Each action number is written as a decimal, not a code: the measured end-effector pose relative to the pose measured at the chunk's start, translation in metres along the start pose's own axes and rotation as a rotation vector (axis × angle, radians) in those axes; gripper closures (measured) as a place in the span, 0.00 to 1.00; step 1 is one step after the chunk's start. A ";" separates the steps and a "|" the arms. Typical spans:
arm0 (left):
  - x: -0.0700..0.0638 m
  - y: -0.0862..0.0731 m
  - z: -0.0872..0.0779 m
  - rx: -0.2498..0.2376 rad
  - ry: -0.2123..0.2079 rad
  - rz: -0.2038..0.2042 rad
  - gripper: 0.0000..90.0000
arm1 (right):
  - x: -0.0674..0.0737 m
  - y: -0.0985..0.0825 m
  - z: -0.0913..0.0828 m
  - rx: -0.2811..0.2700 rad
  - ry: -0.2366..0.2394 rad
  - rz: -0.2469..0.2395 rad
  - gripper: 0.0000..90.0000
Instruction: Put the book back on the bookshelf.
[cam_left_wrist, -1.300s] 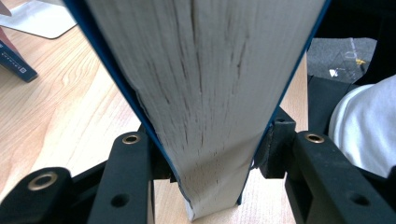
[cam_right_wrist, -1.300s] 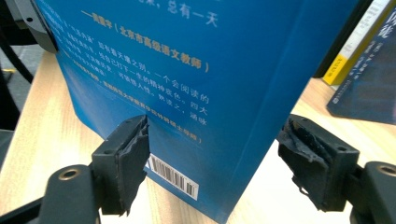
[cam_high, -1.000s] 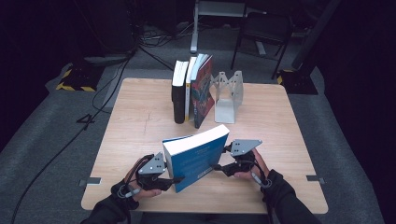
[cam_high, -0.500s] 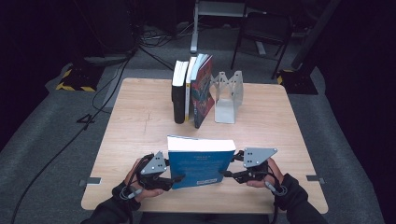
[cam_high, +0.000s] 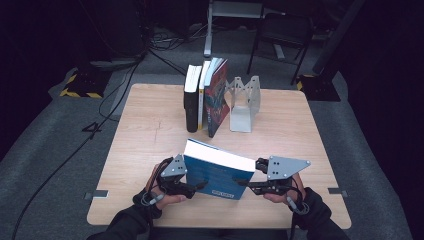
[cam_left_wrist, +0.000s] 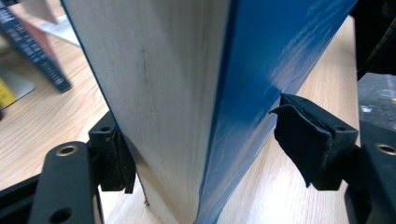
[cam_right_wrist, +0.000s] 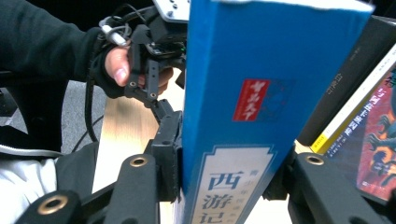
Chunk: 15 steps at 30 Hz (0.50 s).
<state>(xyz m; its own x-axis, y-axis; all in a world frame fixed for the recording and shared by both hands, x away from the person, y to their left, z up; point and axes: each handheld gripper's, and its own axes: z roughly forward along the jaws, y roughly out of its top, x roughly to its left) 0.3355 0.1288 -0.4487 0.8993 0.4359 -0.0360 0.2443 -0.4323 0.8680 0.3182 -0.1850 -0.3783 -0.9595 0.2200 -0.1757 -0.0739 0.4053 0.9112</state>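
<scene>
Dark floor and cables surround the wooden table (cam_high: 150, 130), where a blue book (cam_high: 217, 172) is held tilted above the near edge. It is clamped at the spine by the right gripper (cam_high: 252, 184), whose fingers have just been closing. The left gripper (cam_high: 197, 186) has been opening; its fingers are released around the page edge. Upright books (cam_high: 205, 97) are ranged beside a metal bookend (cam_high: 244, 102).

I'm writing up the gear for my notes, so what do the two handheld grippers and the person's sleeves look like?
Both the left gripper and right gripper are black, each topped by a grey three-cornered plate with small dark holes. Their jaws end in black rubbery pads and carry brass-coloured rivets. A cable trails from each. The person wears dark sleeves and black fingerless gloves.
</scene>
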 end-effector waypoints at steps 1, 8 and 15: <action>0.001 0.001 0.003 -0.003 -0.007 0.000 0.29 | 0.000 -0.001 -0.002 0.002 -0.009 0.008 0.65; 0.007 0.017 0.029 0.002 -0.076 0.033 0.28 | -0.001 -0.005 -0.022 0.028 -0.063 0.025 0.65; 0.005 0.037 0.062 0.010 -0.131 0.063 0.28 | -0.002 -0.013 -0.050 0.057 -0.130 0.057 0.65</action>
<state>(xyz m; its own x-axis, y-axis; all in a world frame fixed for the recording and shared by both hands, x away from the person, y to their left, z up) 0.3715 0.0656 -0.4476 0.9525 0.3012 -0.0463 0.1887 -0.4636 0.8657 0.3074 -0.2353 -0.3716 -0.9181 0.3559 -0.1742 -0.0008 0.4380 0.8990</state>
